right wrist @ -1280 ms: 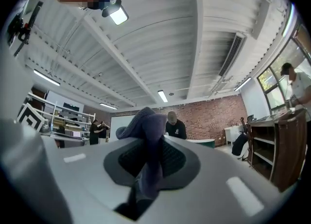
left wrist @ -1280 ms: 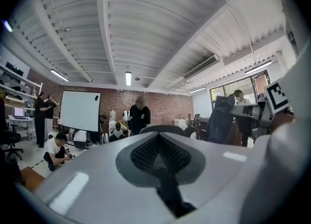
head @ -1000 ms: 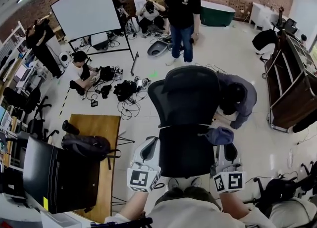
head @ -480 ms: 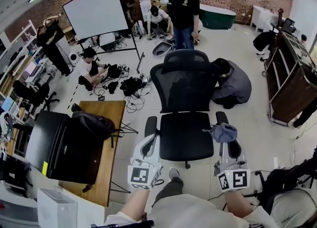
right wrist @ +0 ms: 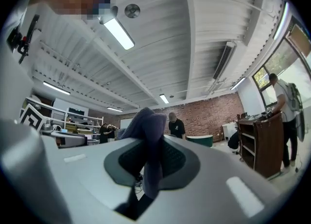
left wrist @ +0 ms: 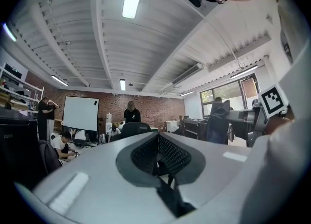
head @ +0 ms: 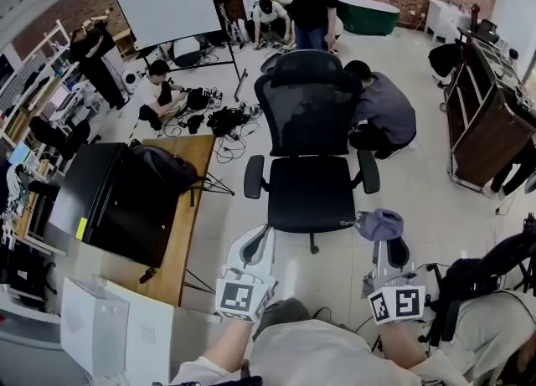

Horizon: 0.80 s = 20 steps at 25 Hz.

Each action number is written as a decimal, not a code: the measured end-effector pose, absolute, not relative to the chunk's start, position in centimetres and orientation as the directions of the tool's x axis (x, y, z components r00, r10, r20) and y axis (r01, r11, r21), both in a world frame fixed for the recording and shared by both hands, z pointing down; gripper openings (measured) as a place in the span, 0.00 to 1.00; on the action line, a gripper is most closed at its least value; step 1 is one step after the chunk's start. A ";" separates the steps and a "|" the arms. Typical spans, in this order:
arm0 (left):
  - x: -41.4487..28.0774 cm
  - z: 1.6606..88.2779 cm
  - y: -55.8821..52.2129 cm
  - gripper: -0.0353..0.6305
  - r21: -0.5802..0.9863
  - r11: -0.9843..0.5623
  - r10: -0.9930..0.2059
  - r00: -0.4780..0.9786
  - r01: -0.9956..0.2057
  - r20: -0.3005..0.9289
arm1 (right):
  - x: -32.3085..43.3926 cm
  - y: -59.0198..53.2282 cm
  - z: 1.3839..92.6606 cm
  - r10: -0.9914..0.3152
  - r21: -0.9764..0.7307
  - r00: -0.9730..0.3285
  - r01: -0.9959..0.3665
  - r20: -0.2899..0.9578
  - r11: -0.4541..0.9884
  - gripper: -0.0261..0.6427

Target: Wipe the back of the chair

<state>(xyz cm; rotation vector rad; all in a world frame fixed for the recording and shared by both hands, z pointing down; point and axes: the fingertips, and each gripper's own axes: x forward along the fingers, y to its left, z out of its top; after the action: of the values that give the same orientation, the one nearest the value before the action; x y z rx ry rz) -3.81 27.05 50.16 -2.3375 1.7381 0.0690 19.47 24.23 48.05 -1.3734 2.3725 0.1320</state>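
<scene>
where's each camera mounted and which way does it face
Head view: on the person's head, facing steeply down at the chair; shows left gripper and right gripper.
Left gripper view: on the left gripper, tilted up toward ceiling and whiteboard; shut empty jaws, white shirt at right.
Right gripper view: on the right gripper, tilted up; jaws clamp the cloth.
Shared: both gripper views show the standing person in black.

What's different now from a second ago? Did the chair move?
Both grippers drew back, so the chair now sits farther from them. The right gripper still holds the cloth. The left gripper stays shut and empty.
</scene>
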 end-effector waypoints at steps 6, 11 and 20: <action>-5.0 48.0 31.3 0.08 -0.157 -0.278 -0.931 0.306 -0.948 -0.199 | 17.8 28.7 46.2 -0.811 -0.119 -0.440 -0.848 -0.386 0.516 0.11; -6.1 48.9 33.1 0.08 -0.128 -0.273 -0.954 0.285 -0.954 -0.090 | 16.9 29.7 46.2 -0.812 -0.129 -0.452 -0.840 -0.369 0.527 0.11; -6.7 49.8 33.0 0.08 -0.108 -0.281 -0.945 0.295 -0.954 -0.143 | 16.2 30.3 47.1 -0.818 -0.138 -0.465 -0.835 -0.340 0.532 0.11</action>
<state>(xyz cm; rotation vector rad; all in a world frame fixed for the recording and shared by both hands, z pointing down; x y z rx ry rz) -6.70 33.00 49.82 -2.3837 1.7676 0.0759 16.19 30.30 47.05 -1.3612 2.4101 0.0674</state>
